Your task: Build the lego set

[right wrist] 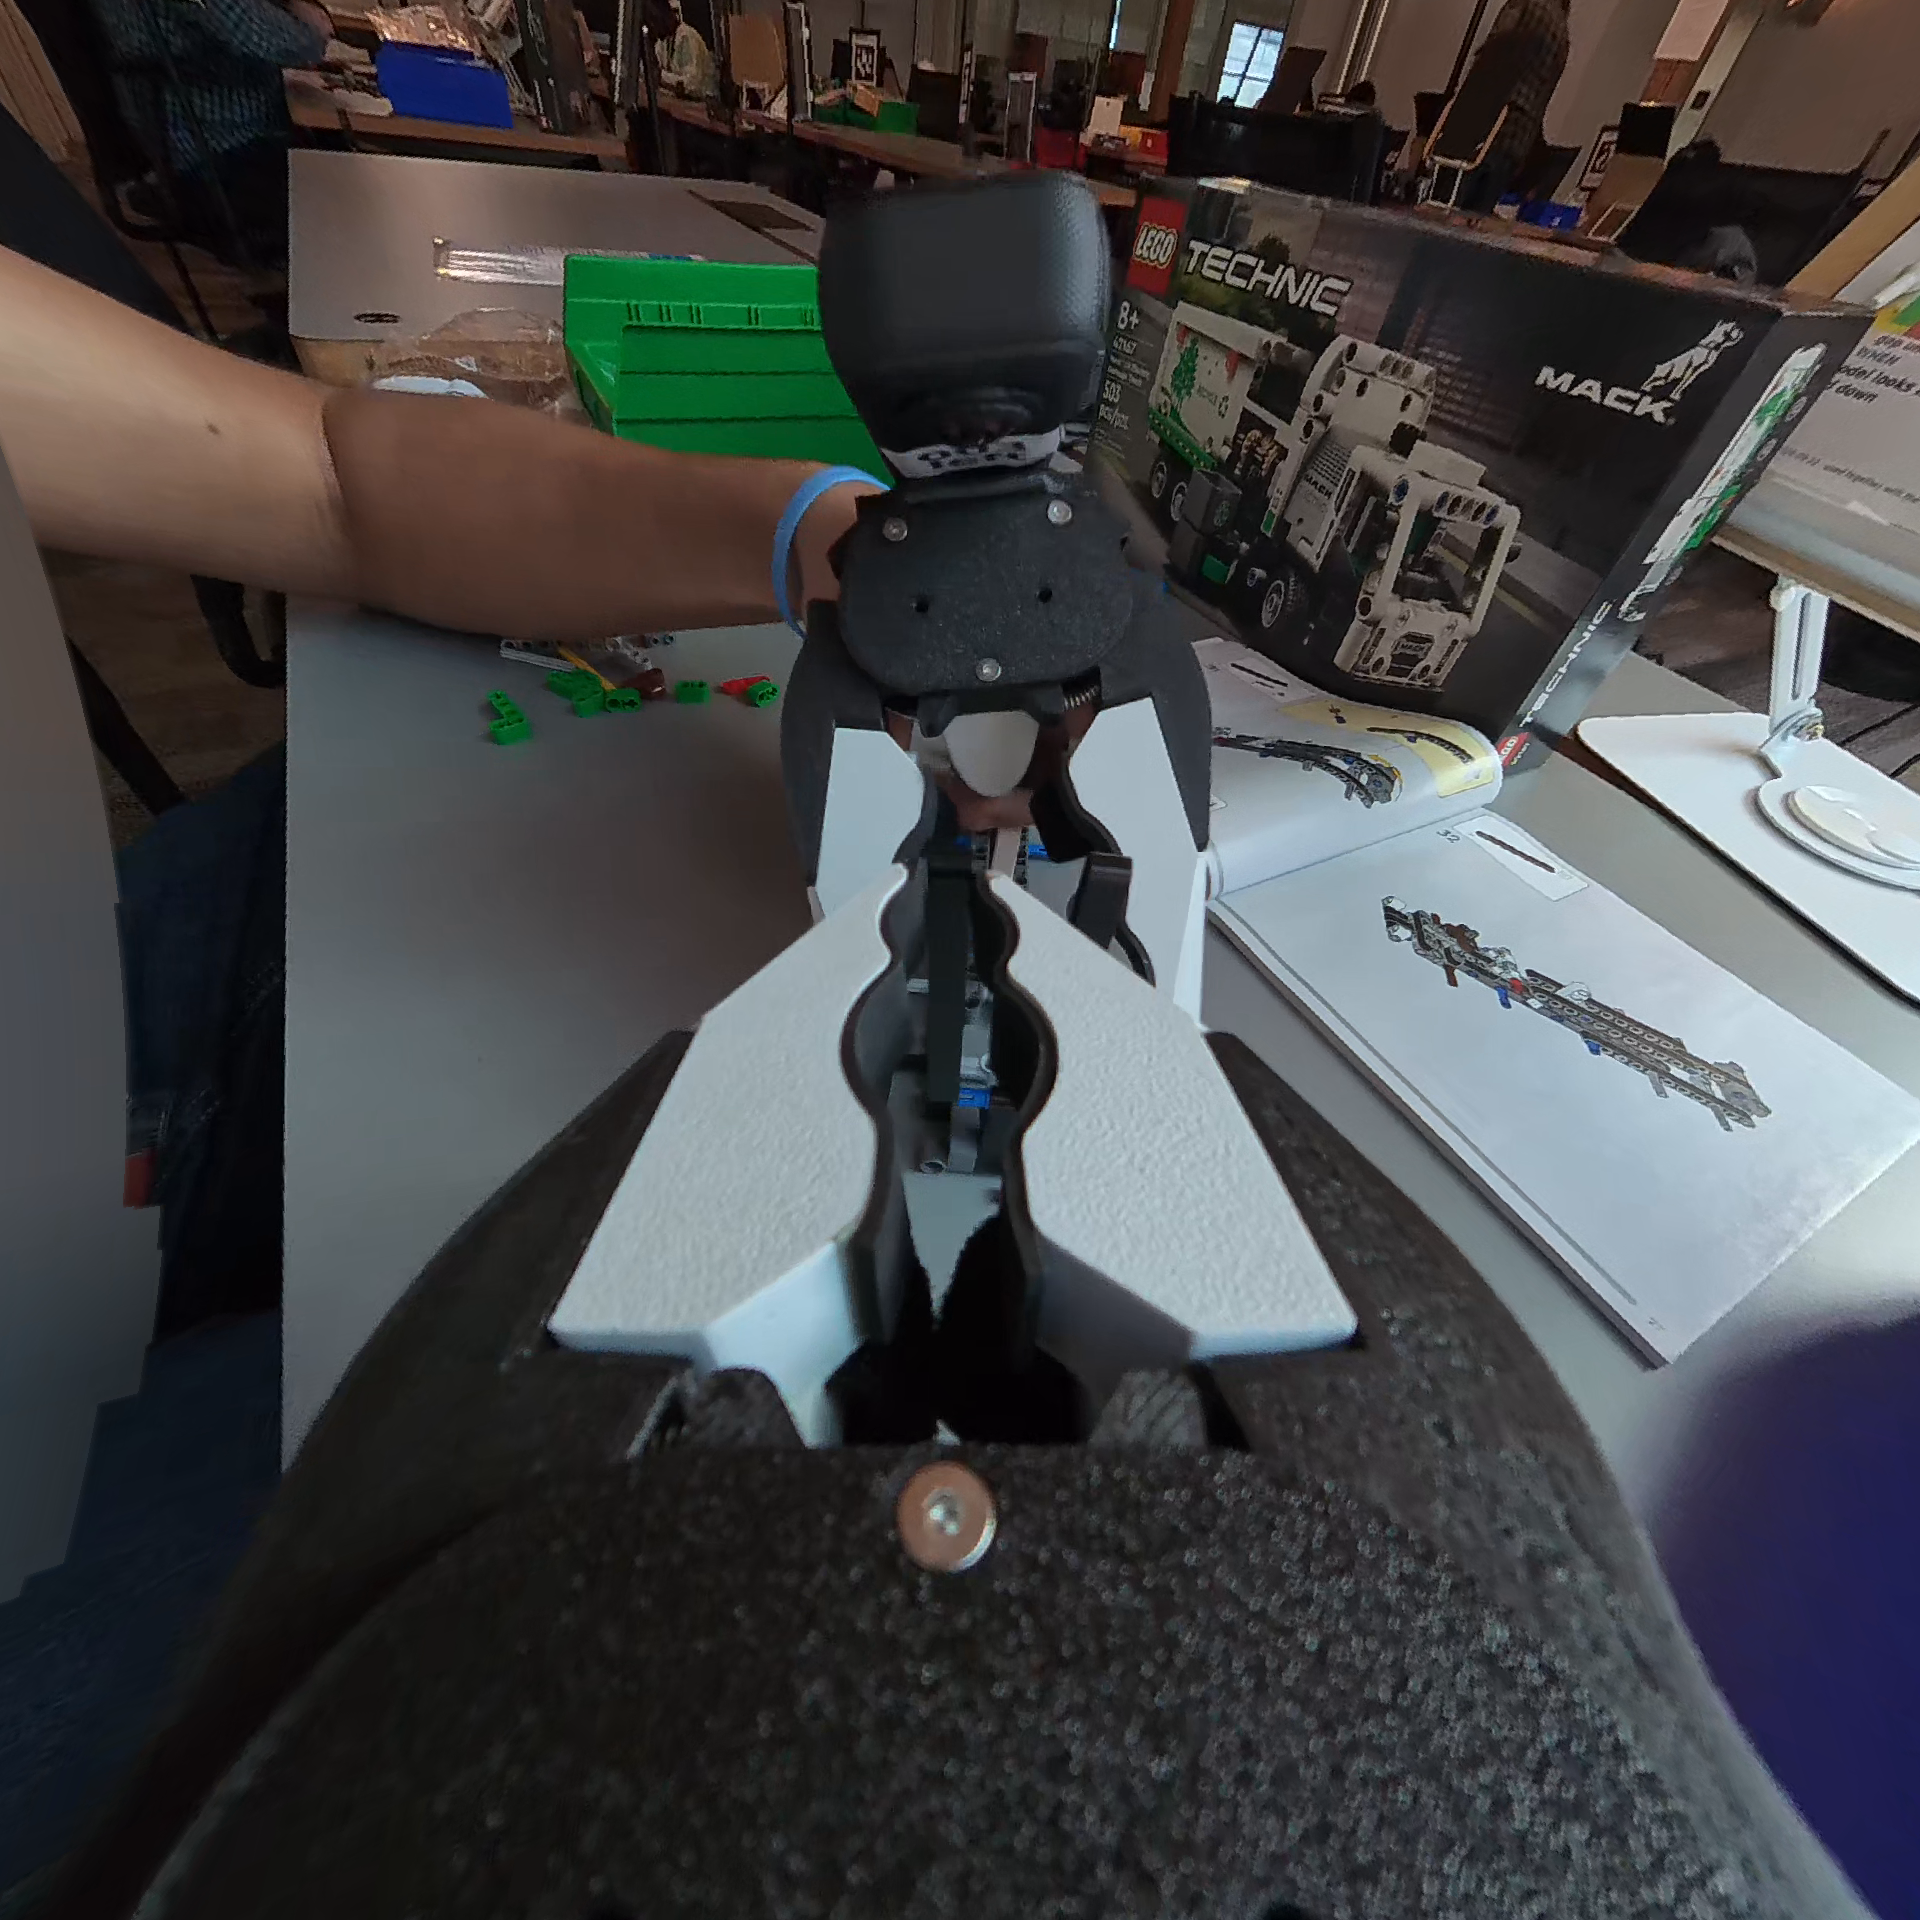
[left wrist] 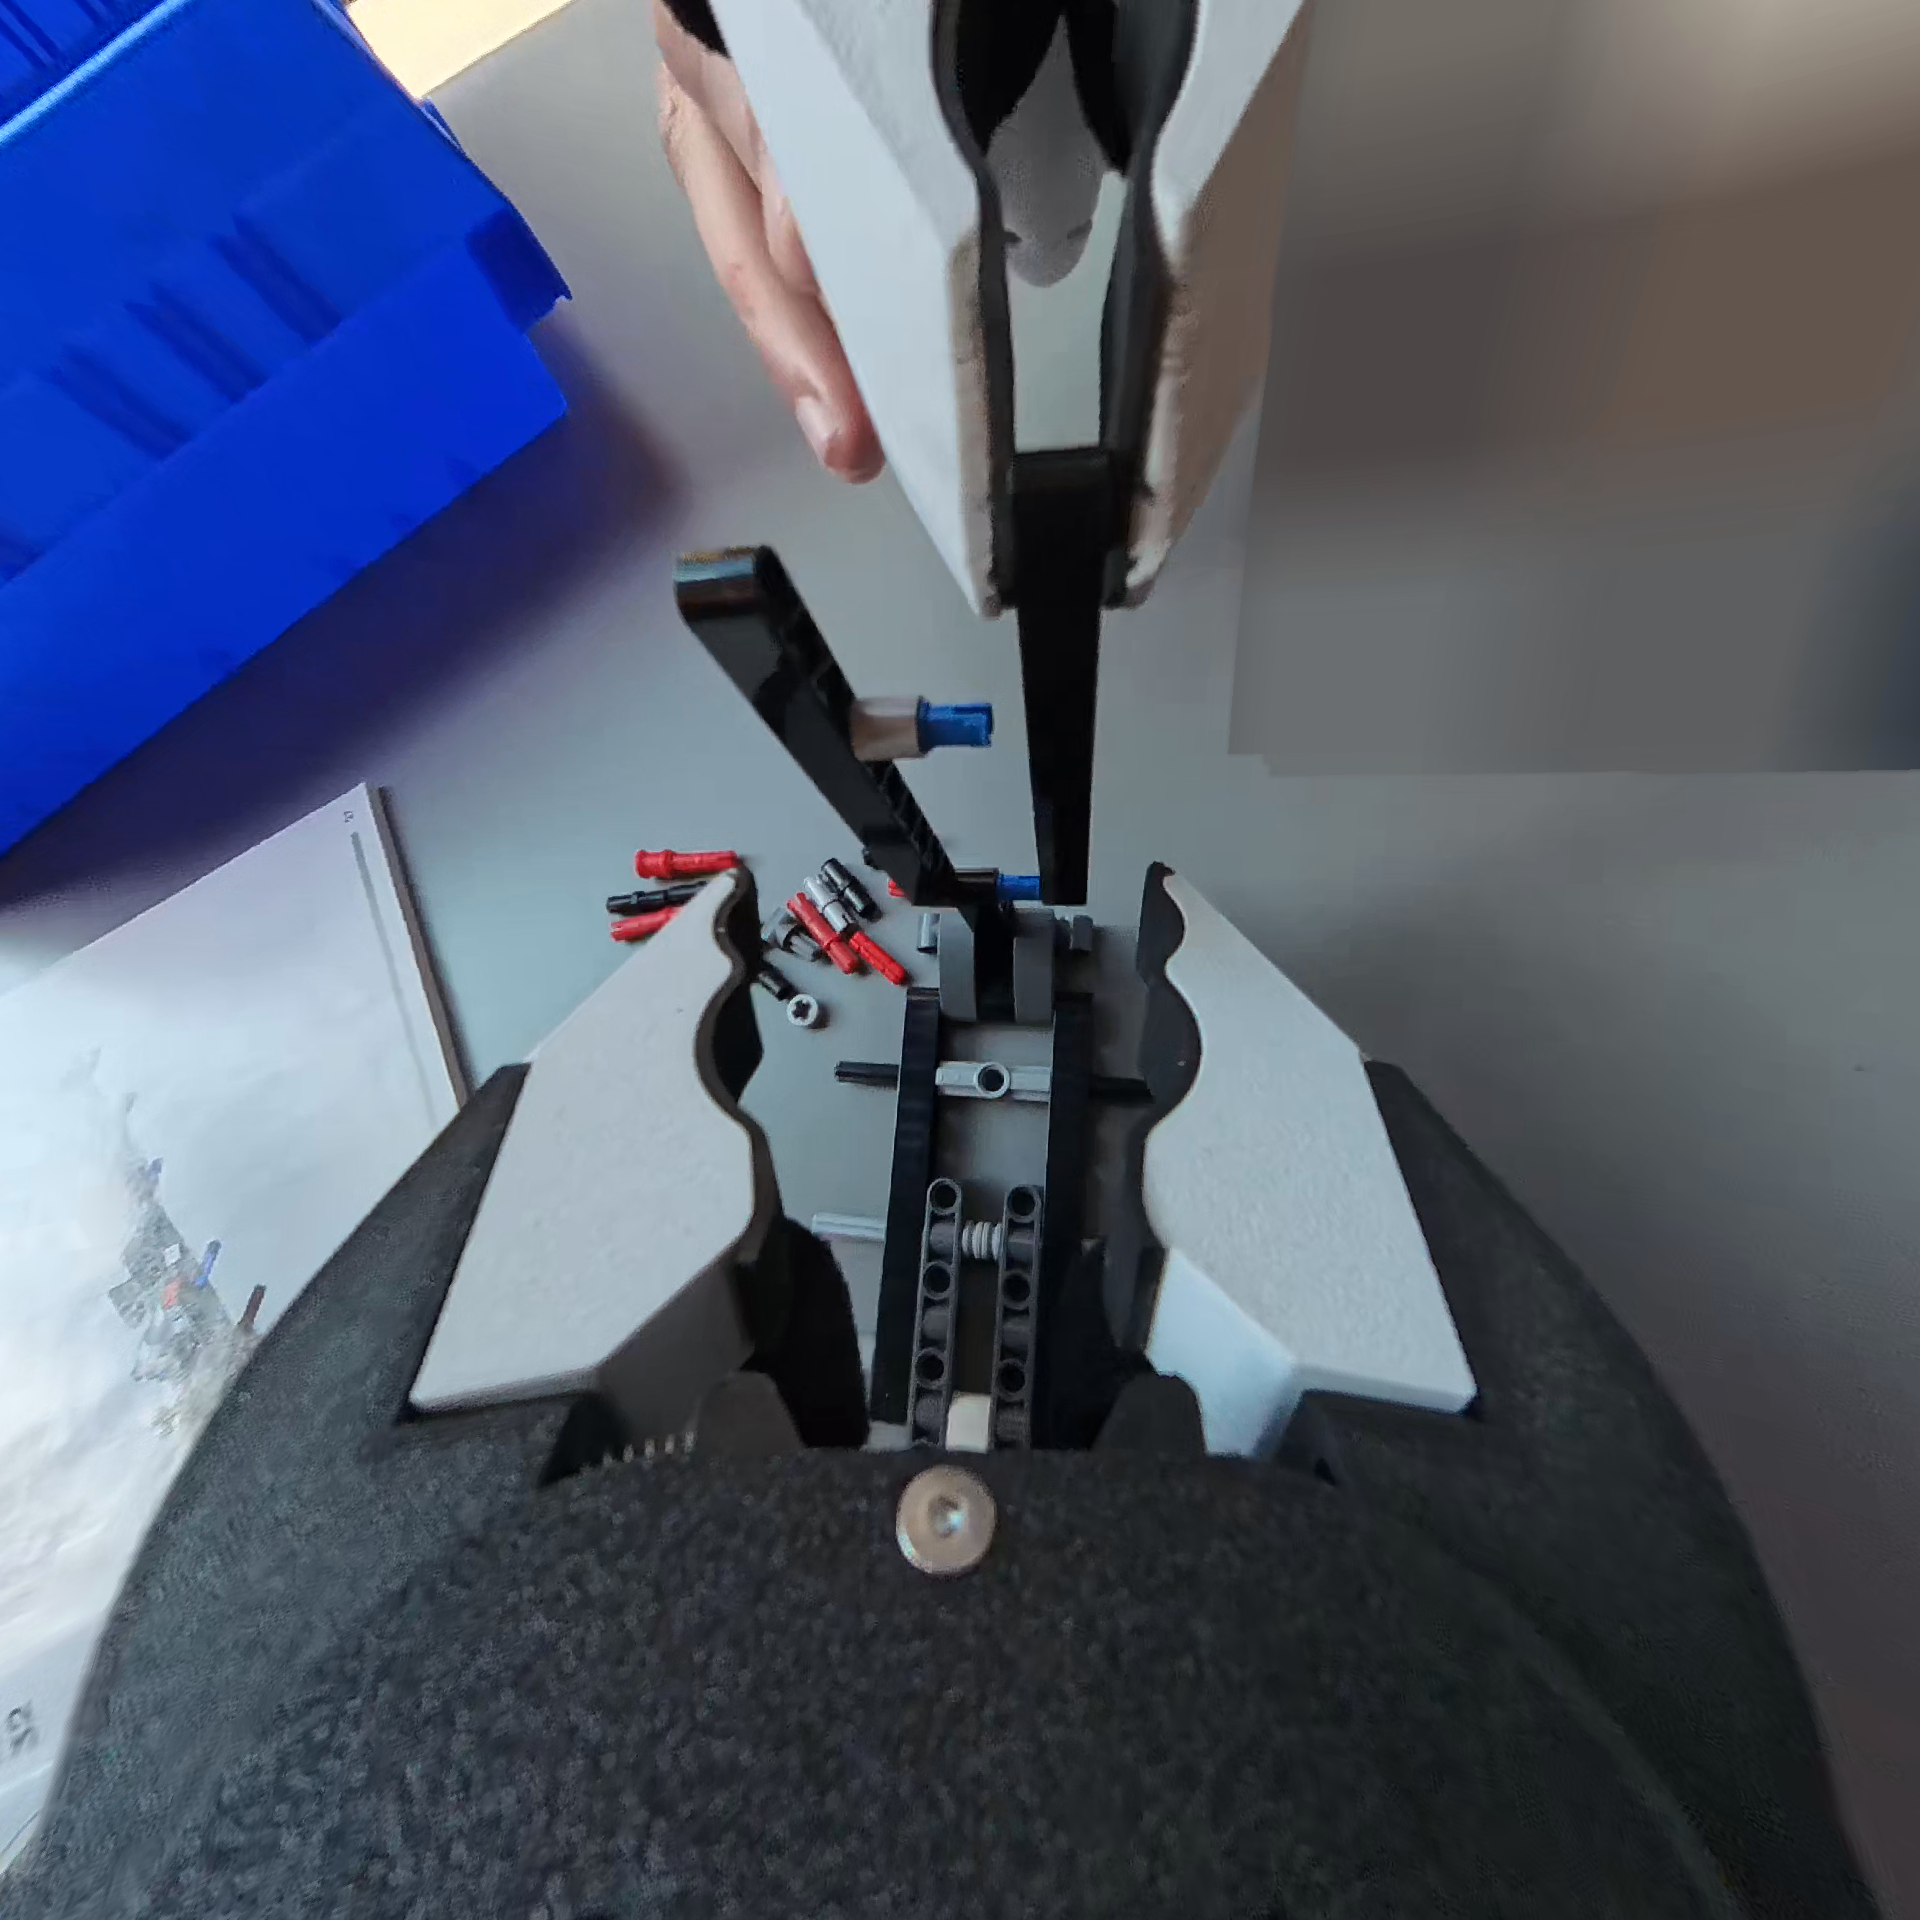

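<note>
Two hand-held grippers work over one partly built black-and-grey beam assembly [left wrist: 977, 1174] lying on the grey table [left wrist: 1558, 1039].

1. Left gripper [left wrist: 951, 914]: the fingers [left wrist: 623, 1122] are spread wide and straddle the assembly's two long black rails. Whether the pads press on the rails cannot be told; the straddling position appears meant to steady the frame against sideways movement.

2. Right gripper [right wrist: 940, 894]: the fingers [right wrist: 1132, 1122] are closed to a narrow slot and pinch a long black beam [left wrist: 1060, 748]. The beam hangs nearly upright, its lower end just beside a blue pin [left wrist: 1016, 886] at the far end of the assembly, probably so that a hole can line up with that pin.

3. Second black beam [left wrist: 800, 717]: attached at the same far end and tilted up and away, with a tan-and-blue pin [left wrist: 925, 724] projecting from its side toward the held beam.

4. Loose parts: red, black and grey pins [left wrist: 821, 925] lie on the table just beside the left fingertip, within easy reach.

5. Surroundings: an open instruction booklet [right wrist: 1558, 1039] lies flat beside the work for reference, a blue bin [left wrist: 229, 416] stands beyond it, and the product box [right wrist: 1455, 416] stands toward the far edge of the table. Green pieces [right wrist: 582, 696] lie well apart from the assembly.
</note>
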A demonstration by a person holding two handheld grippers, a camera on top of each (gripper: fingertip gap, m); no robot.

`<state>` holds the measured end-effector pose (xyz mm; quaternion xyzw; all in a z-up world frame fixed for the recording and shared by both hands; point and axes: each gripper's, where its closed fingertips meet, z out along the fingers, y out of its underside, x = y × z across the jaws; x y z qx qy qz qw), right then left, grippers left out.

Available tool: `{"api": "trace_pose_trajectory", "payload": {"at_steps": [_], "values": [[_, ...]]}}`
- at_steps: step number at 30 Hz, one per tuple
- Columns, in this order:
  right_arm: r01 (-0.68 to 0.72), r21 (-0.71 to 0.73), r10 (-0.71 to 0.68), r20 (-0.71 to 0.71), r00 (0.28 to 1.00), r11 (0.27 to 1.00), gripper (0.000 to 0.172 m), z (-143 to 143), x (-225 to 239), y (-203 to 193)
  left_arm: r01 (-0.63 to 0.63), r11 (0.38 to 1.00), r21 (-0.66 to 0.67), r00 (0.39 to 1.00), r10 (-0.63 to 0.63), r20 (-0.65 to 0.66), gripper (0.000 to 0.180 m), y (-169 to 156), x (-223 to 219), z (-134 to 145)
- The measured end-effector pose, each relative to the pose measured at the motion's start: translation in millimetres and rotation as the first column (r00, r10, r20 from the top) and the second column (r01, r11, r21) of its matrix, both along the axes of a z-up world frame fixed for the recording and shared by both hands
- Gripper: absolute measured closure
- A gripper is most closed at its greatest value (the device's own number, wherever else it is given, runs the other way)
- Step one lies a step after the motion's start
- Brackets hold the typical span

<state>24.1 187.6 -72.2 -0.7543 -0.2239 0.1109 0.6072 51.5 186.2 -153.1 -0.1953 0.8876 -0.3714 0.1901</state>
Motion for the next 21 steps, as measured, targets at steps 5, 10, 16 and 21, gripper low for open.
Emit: {"api": "trace_pose_trajectory", "payload": {"at_steps": [5, 10, 16, 21], "values": [[-0.008, -0.022, 0.007, -0.011, 1.000, 1.000, 0.165, -4.5, 0.2, -0.2, -0.006, 0.997, 0.071, 1.000, 0.004, 0.022, 0.121, 0.2, -0.6, 0.5], [-0.015, 0.007, 0.015, 0.009, 1.000, 1.000, 0.166, -1.7, -0.6, 0.7, 0.008, 0.996, 0.093, 1.000, -0.010, 0.020, 0.129, -2.3, -0.1, -2.1], [-0.018, -0.011, 0.018, 0.014, 1.000, 1.000, 0.165, -5.8, -0.2, 1.8, 0.024, 0.997, 0.073, 0.999, -0.025, 0.023, 0.139, -1.8, -1.7, -1.7], [-0.015, -0.007, 0.016, 0.016, 1.000, 1.000, 0.165, -5.8, 1.6, 2.4, 0.030, 0.996, 0.085, 0.999, -0.033, 0.033, 0.141, -2.5, -2.0, -1.4]]}}
